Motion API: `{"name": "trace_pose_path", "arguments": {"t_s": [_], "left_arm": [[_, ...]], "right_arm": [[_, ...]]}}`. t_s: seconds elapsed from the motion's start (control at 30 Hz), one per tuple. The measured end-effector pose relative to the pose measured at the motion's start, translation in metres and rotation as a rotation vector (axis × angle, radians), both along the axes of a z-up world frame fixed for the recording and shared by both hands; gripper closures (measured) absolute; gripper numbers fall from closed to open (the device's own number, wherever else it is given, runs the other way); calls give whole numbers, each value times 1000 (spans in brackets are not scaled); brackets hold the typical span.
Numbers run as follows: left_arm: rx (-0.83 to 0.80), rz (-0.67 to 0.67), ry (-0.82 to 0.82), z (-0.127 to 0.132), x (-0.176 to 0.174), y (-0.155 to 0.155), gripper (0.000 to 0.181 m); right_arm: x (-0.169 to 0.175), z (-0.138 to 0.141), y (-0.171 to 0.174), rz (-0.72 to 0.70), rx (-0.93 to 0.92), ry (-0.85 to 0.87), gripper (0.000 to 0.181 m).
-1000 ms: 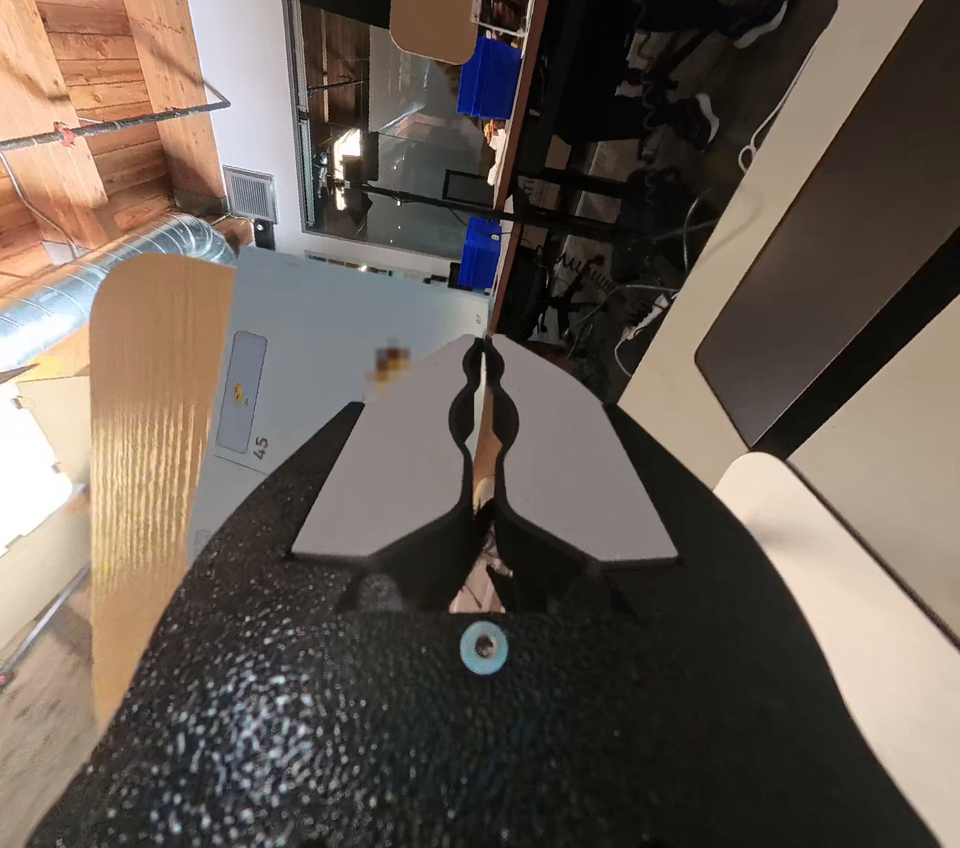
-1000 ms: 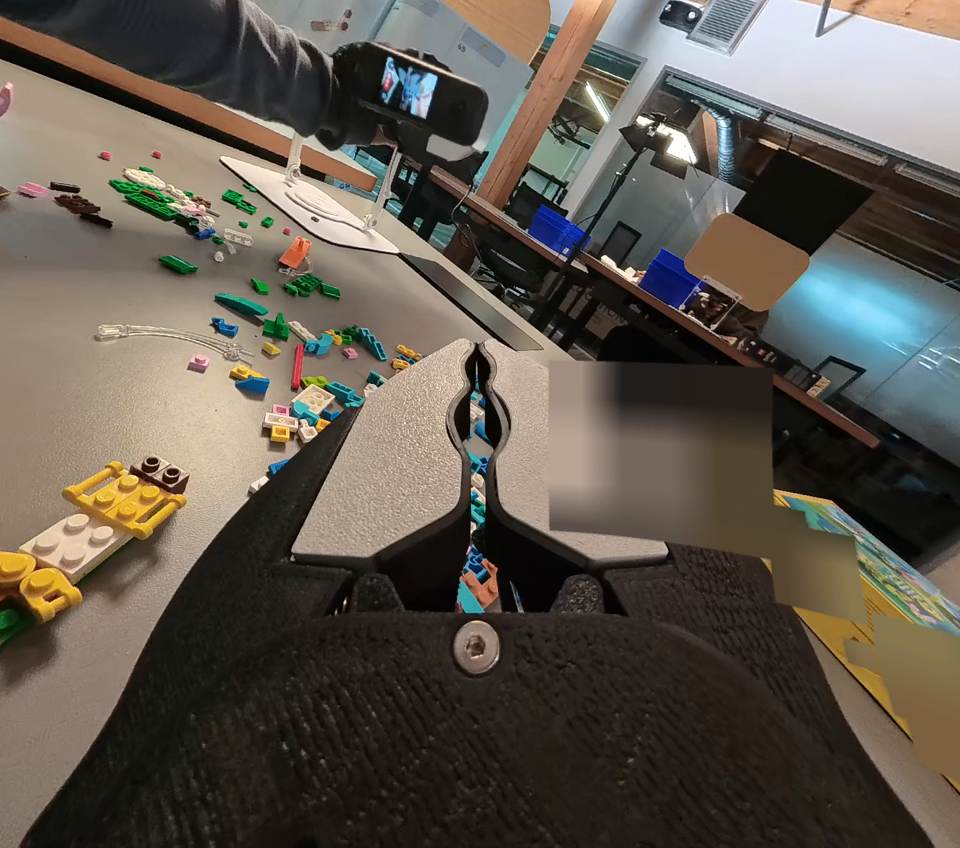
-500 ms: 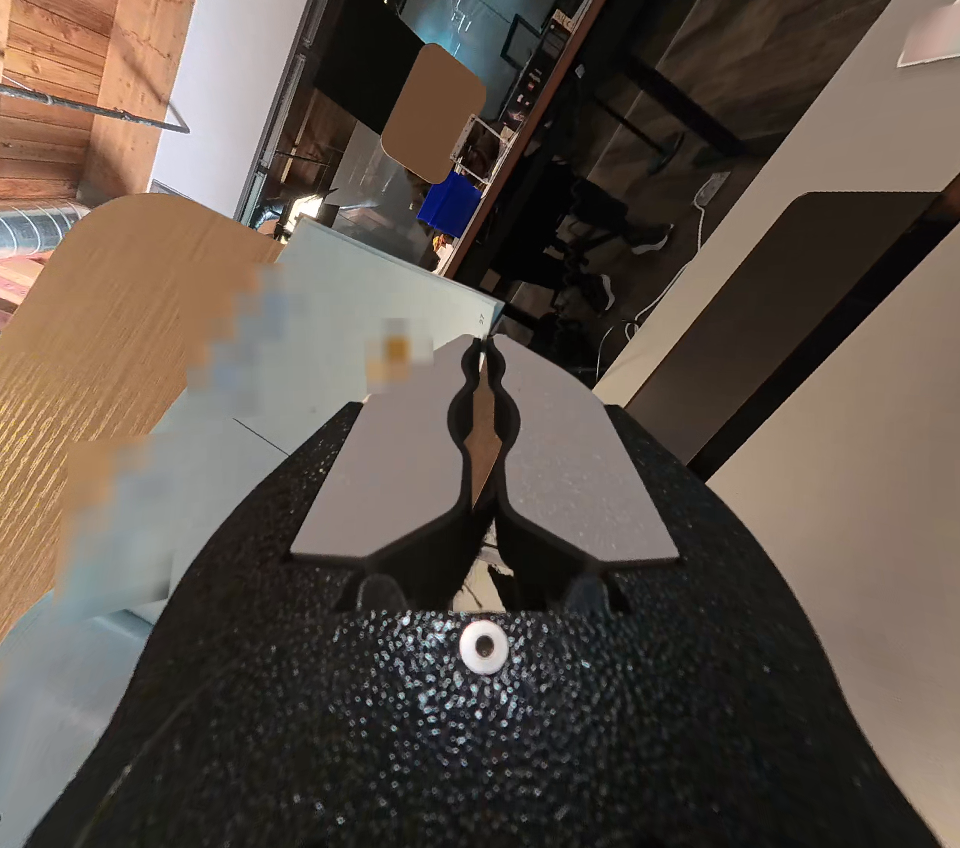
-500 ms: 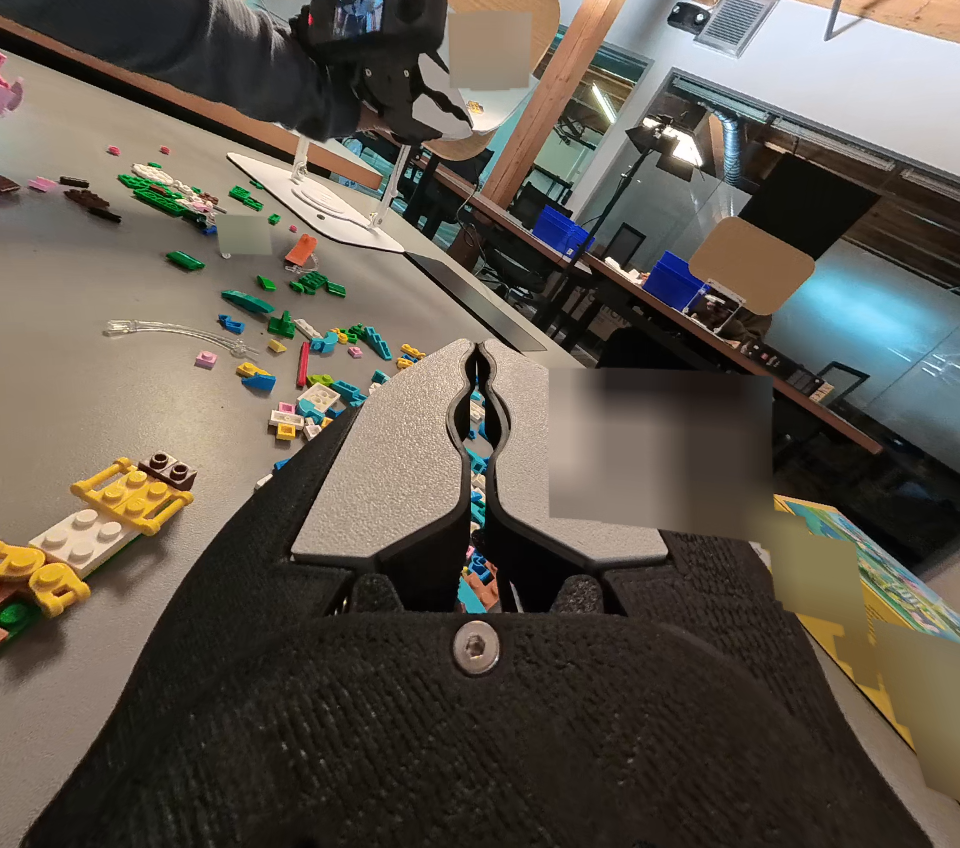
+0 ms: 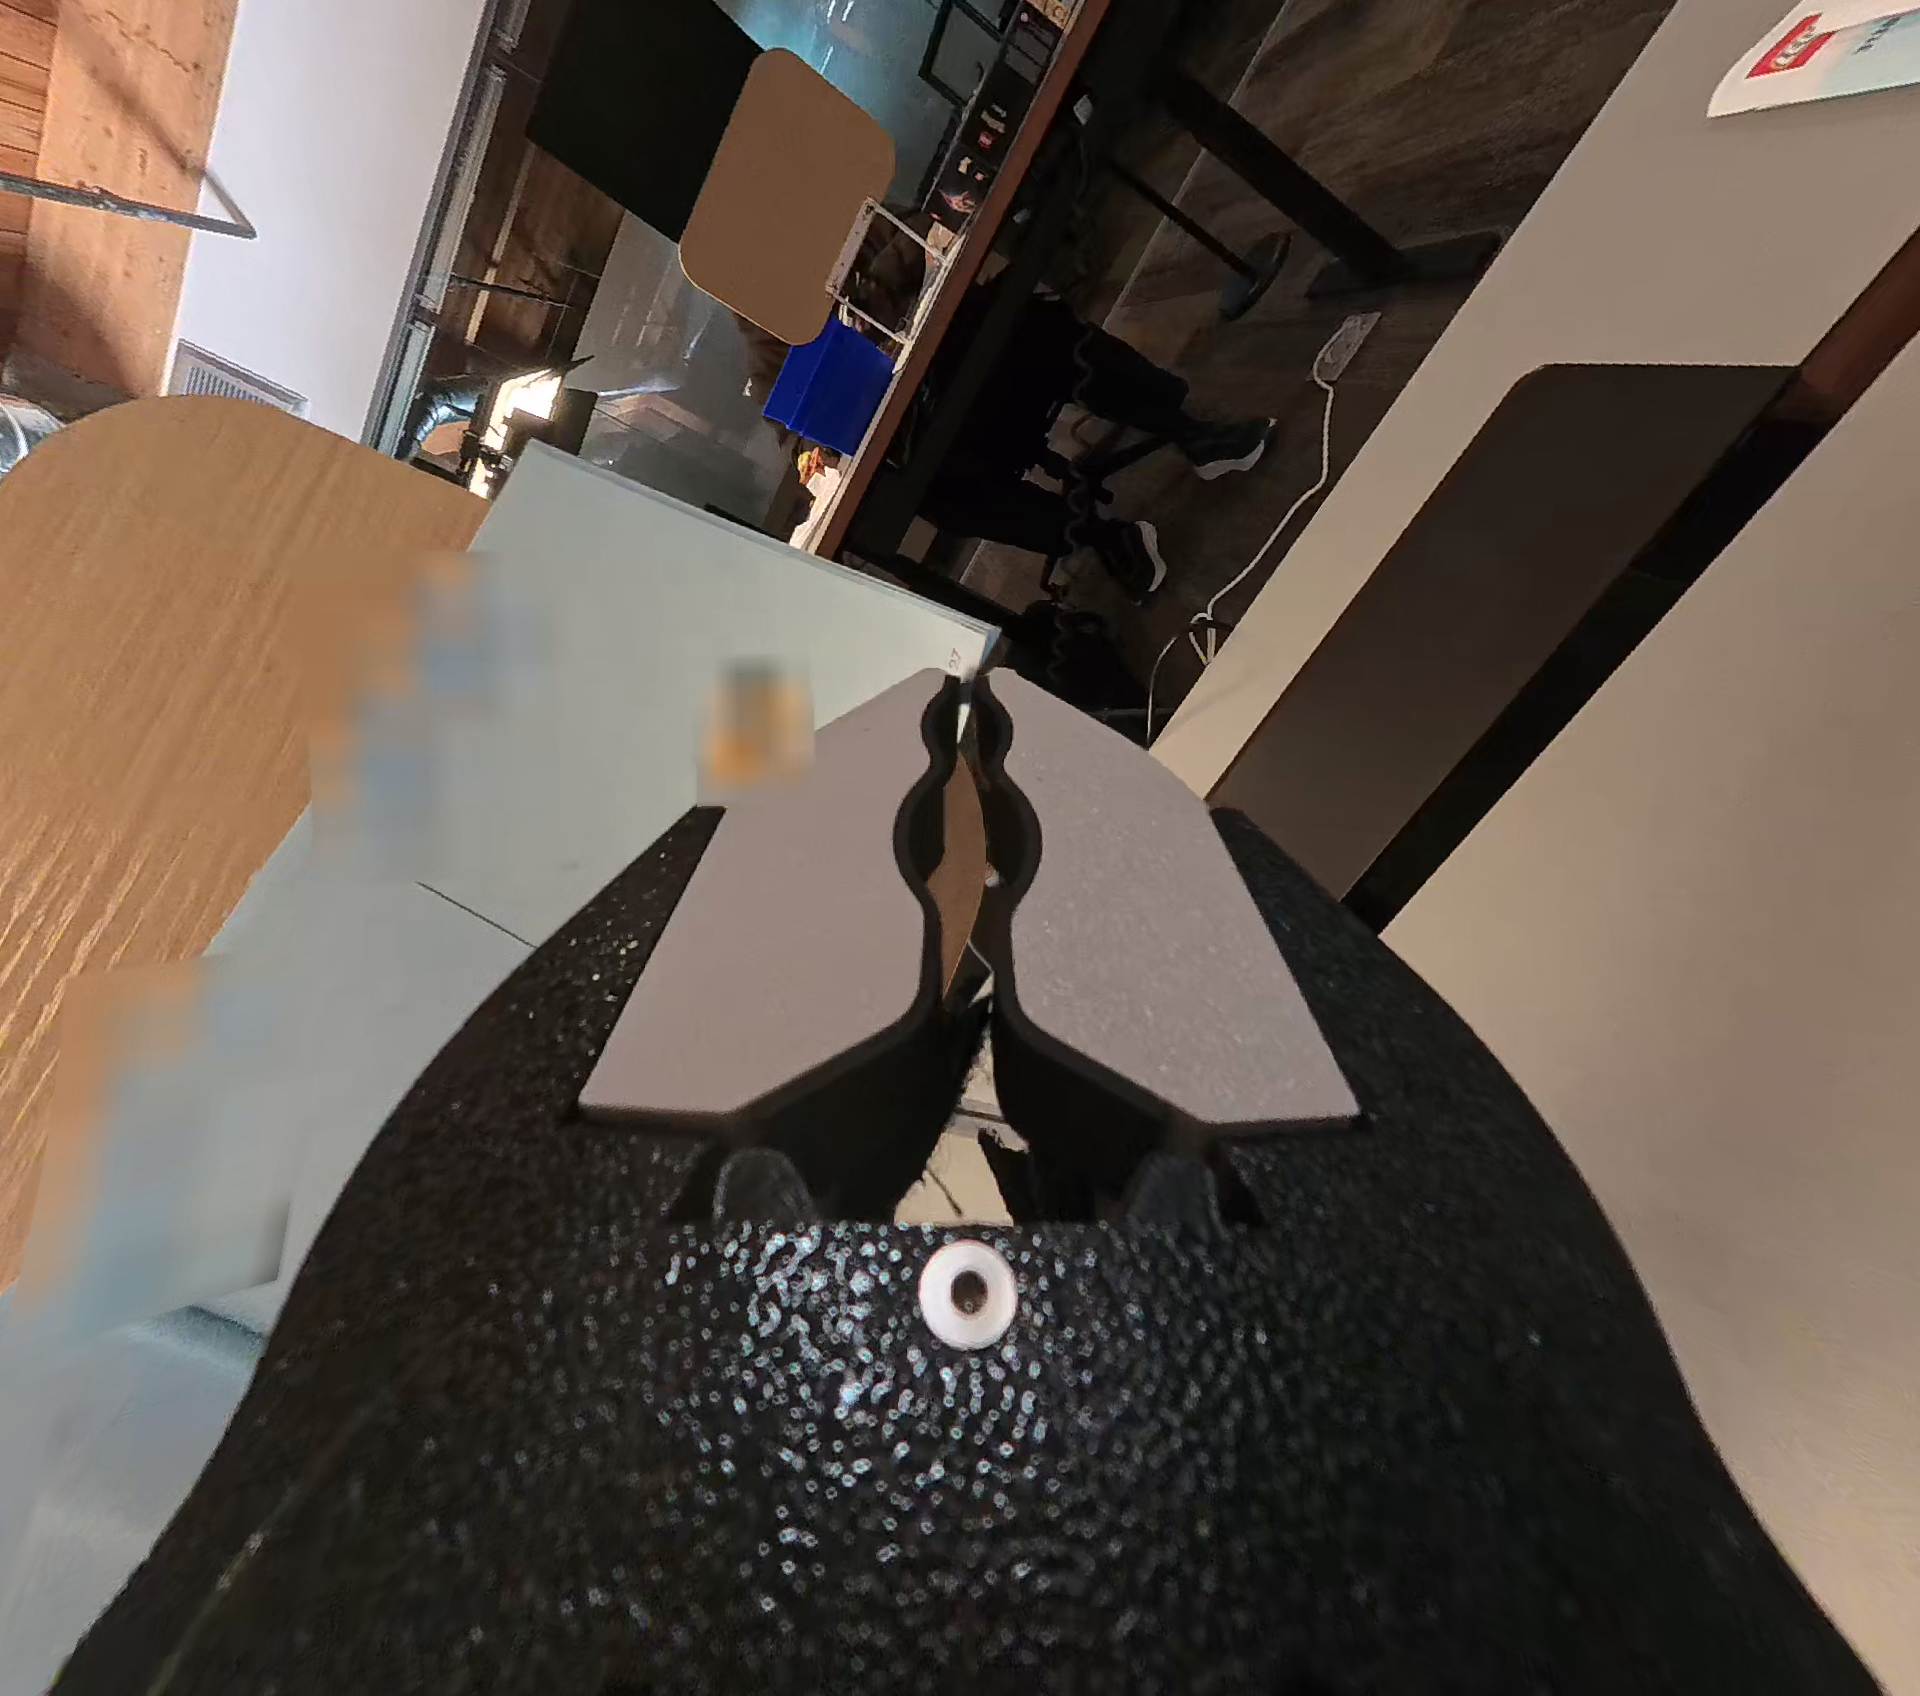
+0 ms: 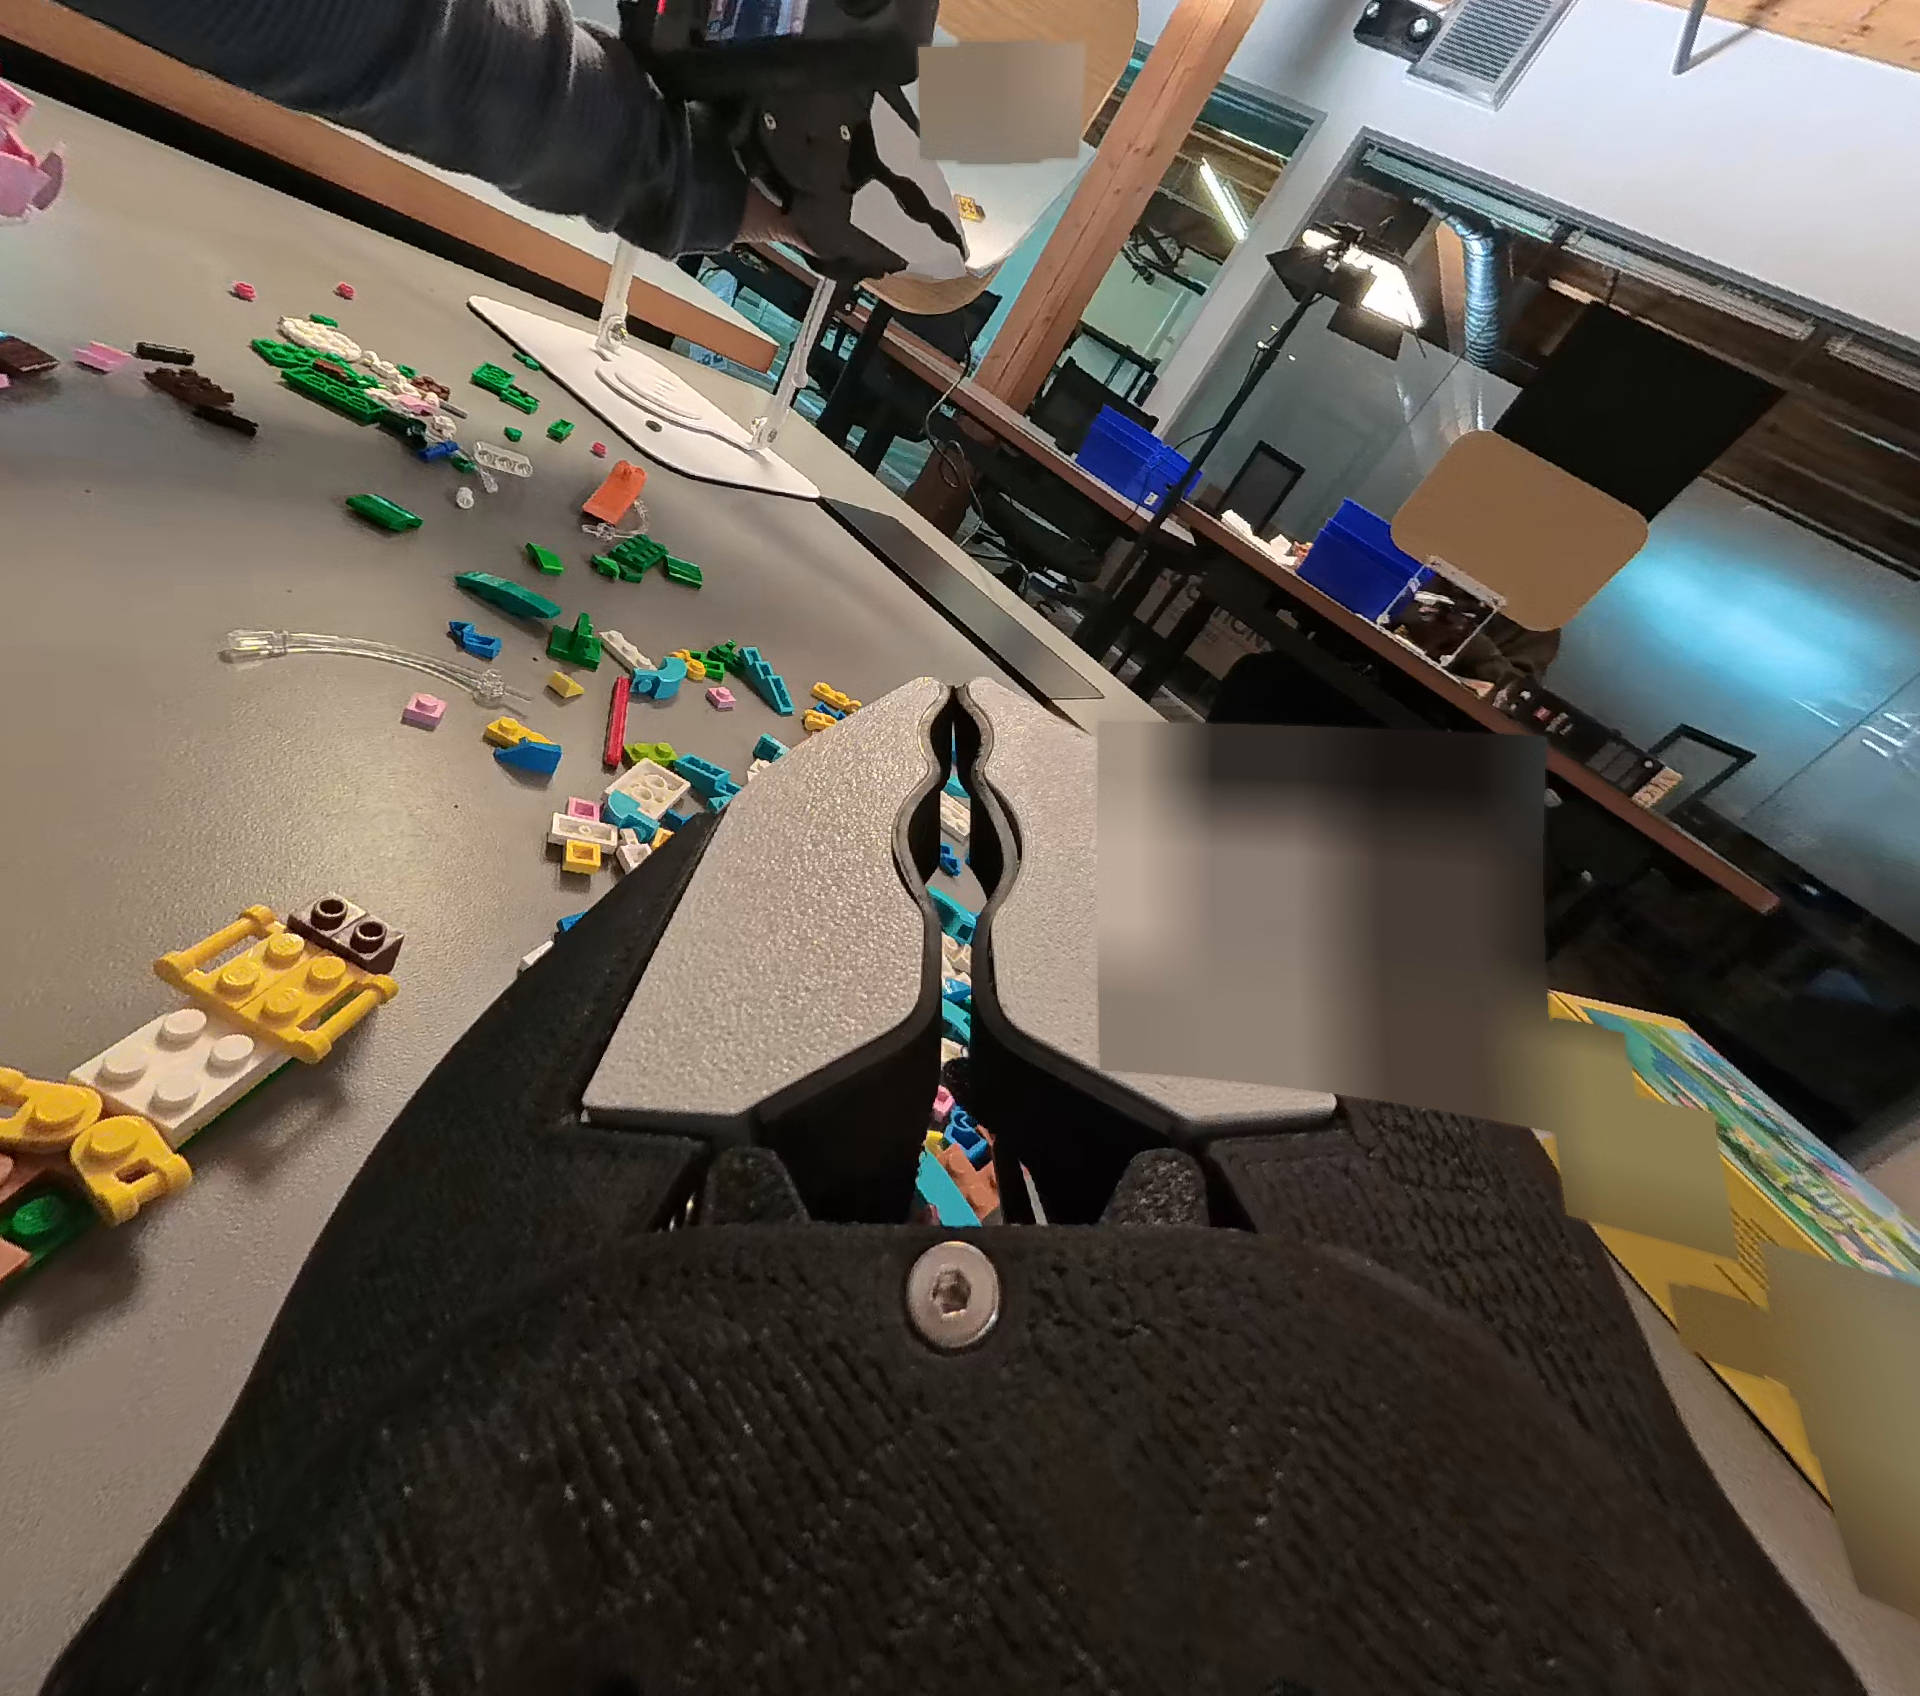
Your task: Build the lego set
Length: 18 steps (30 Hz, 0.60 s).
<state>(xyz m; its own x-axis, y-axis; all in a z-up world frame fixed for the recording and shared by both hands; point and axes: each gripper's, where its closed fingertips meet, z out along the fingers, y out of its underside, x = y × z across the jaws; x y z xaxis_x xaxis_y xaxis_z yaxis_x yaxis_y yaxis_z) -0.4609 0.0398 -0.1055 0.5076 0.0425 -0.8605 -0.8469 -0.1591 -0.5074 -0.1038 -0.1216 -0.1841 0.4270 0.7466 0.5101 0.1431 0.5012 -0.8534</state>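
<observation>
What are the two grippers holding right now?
Nothing. The left gripper and right gripper are both shut and empty; the lego pieces lie loose on the table.

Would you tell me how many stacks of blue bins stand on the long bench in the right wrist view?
2: one stack toward the left of the bench, another farther right along it. Others may be hidden behind the right gripper.
</observation>
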Motion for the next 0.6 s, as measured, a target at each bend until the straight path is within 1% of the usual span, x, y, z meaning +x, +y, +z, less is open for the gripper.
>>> {"name": "trace_pose_path", "arguments": {"t_s": [0.03, 0.3, 0.5, 0.6], "left_arm": [[-6, -2, -8, -1, 0, 0, 179], [-51, -50, -118, -5, -2, 1, 179], [-97, -114, -271, -8, -2, 0, 179], [-115, -125, -325, -9, -4, -1, 179]], "right_arm": [[0, 0, 0, 0, 0, -1, 181], [0, -1, 0, 3, -5, -7, 181], [-1, -2, 0, 5, -6, -11, 181], [-1, -2, 0, 7, -7, -13, 181]]}}
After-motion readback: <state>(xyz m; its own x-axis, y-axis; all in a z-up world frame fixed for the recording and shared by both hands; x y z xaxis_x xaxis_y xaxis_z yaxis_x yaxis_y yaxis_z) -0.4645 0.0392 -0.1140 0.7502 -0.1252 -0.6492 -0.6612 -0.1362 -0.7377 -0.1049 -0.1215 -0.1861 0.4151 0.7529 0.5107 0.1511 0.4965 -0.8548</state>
